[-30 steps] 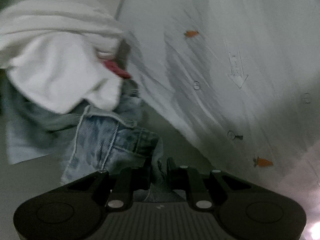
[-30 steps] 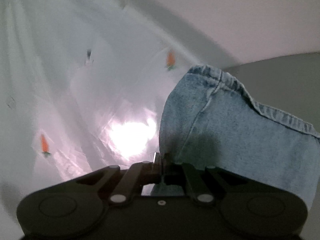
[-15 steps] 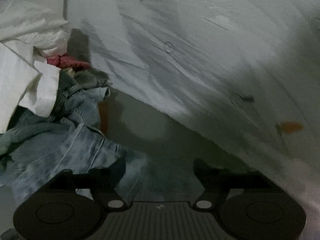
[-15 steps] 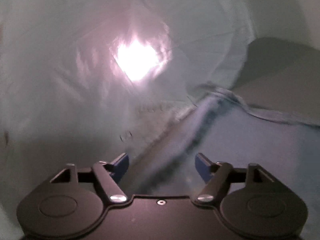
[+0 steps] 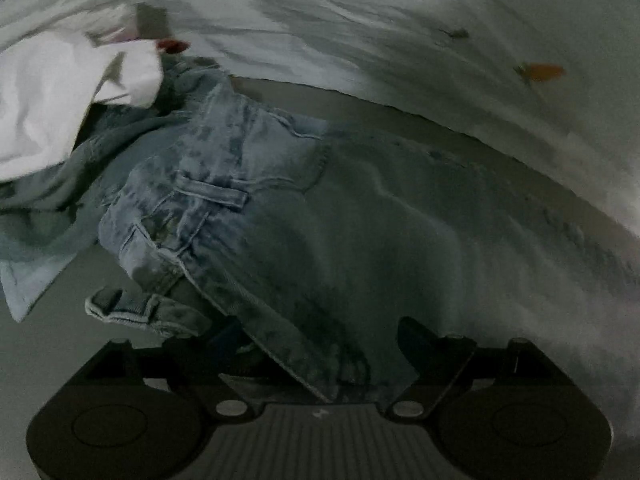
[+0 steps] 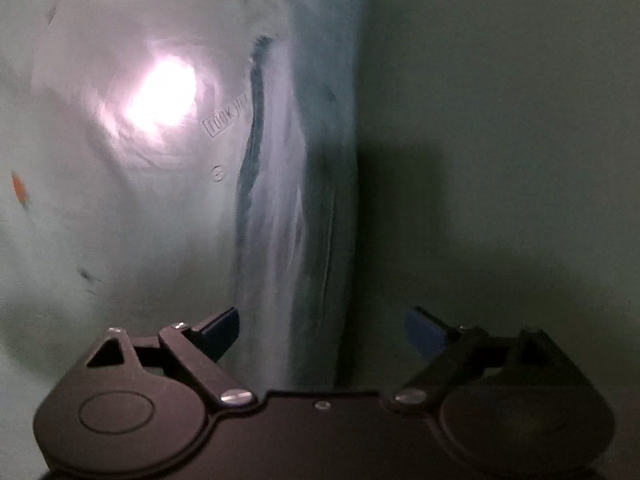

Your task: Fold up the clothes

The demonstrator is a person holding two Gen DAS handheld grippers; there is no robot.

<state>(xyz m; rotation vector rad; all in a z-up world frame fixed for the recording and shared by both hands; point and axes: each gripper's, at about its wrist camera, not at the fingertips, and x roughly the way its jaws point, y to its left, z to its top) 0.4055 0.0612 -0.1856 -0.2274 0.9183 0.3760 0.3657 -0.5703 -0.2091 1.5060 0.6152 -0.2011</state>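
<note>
The jeans [image 5: 304,208] lie spread on the grey table [image 5: 48,344], and everything else sits relative to them. The left gripper [image 5: 316,344] hangs just over their near waistband edge with its jaws spread apart; they have just been opening, and denim lies between the fingers without either pad pressing on it. I judge this a release: the cloth has been laid down so it can settle flat before the next fold. A belt loop [image 5: 212,194] and the pocket seams face up, so the seat side looks uppermost.

Beyond the jeans, at their far left, a white garment [image 5: 60,104] is heaped over more denim, with a scrap of red cloth [image 5: 172,45] peeking out behind it; this looks like the pile waiting its turn. Along the far side of the jeans runs a pale sheet [image 5: 440,40] printed with small orange carrots [image 5: 540,73].

In the right wrist view a blurred strip of the jeans [image 6: 320,200] runs away from the right gripper [image 6: 322,330], whose blue-padded jaws have likewise just been opening and stand wide, the cloth between them but untouched. To the left of that strip the pale sheet [image 6: 100,220] catches a bright glare; to its right is bare table [image 6: 500,160]
</note>
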